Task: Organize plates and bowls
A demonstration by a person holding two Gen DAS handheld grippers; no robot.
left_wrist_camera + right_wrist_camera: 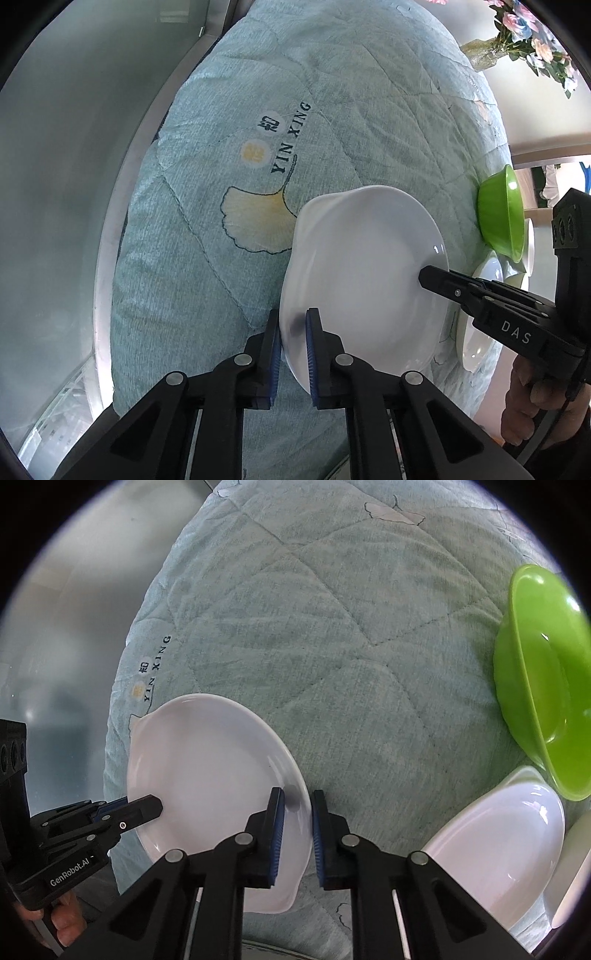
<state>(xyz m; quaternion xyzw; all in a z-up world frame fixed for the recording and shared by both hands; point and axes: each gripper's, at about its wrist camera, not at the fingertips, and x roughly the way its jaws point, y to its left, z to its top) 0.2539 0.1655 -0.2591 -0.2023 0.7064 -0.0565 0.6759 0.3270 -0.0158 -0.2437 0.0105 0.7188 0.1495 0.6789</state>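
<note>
A quilted teal cloth (332,627) carries a green bowl (543,686) and white plates (498,845).

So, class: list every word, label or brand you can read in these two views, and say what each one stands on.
"YIN XING": printed on the quilted cloth, beside the ginkgo leaf.
Two round marks next to it hold characters too blurred to read.
"DAS": on the right tool, seen from the left wrist view.
"GenRobot.AI": on the left tool, seen from the right wrist view.
The white plate, the green bowl and the other white dish show no text.
</note>
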